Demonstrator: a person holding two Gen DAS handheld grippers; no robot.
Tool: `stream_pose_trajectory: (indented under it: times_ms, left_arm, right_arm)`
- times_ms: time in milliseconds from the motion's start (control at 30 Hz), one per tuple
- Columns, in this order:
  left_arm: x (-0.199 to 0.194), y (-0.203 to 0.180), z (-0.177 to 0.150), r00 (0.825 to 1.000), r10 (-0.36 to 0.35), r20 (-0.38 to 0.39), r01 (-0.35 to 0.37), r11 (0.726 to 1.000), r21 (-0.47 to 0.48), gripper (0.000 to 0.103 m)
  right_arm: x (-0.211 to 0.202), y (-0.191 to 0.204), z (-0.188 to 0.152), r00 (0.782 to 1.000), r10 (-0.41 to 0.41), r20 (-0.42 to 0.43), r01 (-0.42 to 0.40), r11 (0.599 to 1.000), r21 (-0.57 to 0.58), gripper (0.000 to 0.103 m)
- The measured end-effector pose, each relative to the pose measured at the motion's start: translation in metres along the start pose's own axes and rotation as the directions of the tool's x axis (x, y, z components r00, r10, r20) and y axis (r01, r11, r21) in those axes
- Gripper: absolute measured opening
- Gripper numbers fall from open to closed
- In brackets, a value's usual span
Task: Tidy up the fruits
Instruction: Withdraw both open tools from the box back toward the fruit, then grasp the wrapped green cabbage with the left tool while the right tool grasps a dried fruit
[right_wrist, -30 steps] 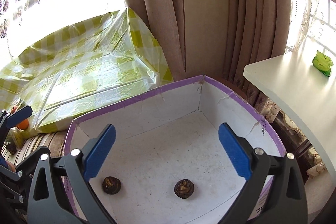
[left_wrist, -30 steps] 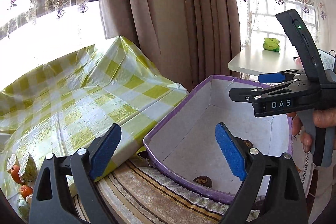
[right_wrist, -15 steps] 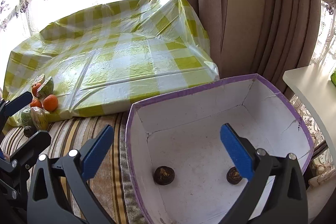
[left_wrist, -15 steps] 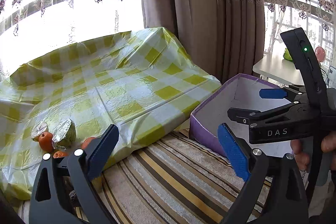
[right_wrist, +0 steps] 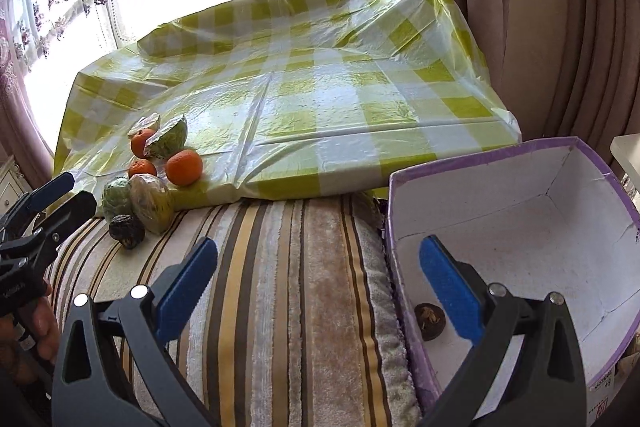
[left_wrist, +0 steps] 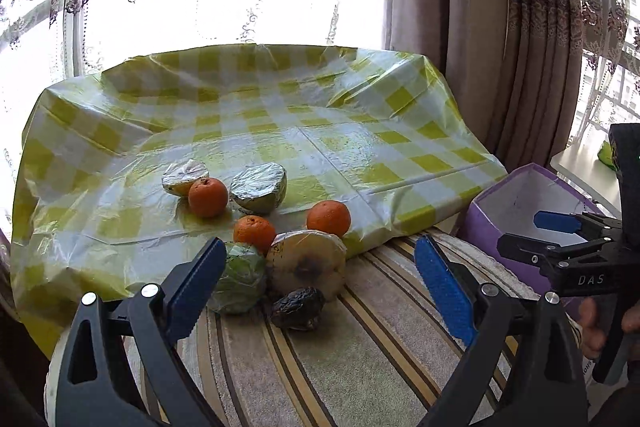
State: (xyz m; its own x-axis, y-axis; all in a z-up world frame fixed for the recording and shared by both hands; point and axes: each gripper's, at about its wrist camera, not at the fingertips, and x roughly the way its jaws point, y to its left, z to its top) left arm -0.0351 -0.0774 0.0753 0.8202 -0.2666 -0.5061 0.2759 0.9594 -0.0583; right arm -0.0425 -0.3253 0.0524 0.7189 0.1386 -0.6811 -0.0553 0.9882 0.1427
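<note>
The dark wrinkled fruit (left_wrist: 298,308) lies mid-frame between the left gripper (left_wrist: 320,291)'s spread fingers; the right gripper (right_wrist: 318,291), also spread and empty, sits farther off.

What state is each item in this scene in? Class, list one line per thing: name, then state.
left gripper: open, empty
right gripper: open, empty
purple box: open, no lid on, holds a dark fruit
three oranges: unwrapped, on the checked cloth
wrapped cut fruits: sealed in plastic film
dark wrinkled fruit: loose on the striped mat, outside the box
</note>
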Motion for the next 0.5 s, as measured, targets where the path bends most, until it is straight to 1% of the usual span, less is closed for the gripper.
stream_pose_trajectory:
  times_ms: [133,200,367,433,500]
  left_arm:
    - [-0.004,0.039,-0.004,0.998,0.064,0.000,-0.064,0.995,-0.076,0.092]
    - [-0.006,0.056,-0.007,0.997,0.077,-0.006,-0.077,0.990,-0.114,0.092]
    - [-0.006,0.091,-0.019,0.994,0.099,-0.035,-0.104,0.976,-0.192,0.090]
    - [-0.006,0.099,-0.021,0.995,0.088,-0.043,-0.095,0.970,-0.222,0.090]
    - [-0.005,0.102,-0.022,0.996,0.070,-0.052,-0.081,0.970,-0.230,0.090]
  right_arm:
    - [0.008,0.010,-0.004,0.996,0.084,-0.013,-0.084,0.996,0.023,0.101]
    - [0.013,0.014,-0.005,0.993,0.116,-0.027,-0.115,0.993,0.040,0.101]
    - [0.023,0.029,-0.010,0.992,0.118,-0.050,-0.117,0.993,0.015,0.101]
    - [0.026,0.035,-0.010,0.990,0.130,-0.053,-0.130,0.992,0.004,0.101]
    - [0.028,0.044,-0.011,0.989,0.135,-0.057,-0.136,0.991,-0.016,0.101]
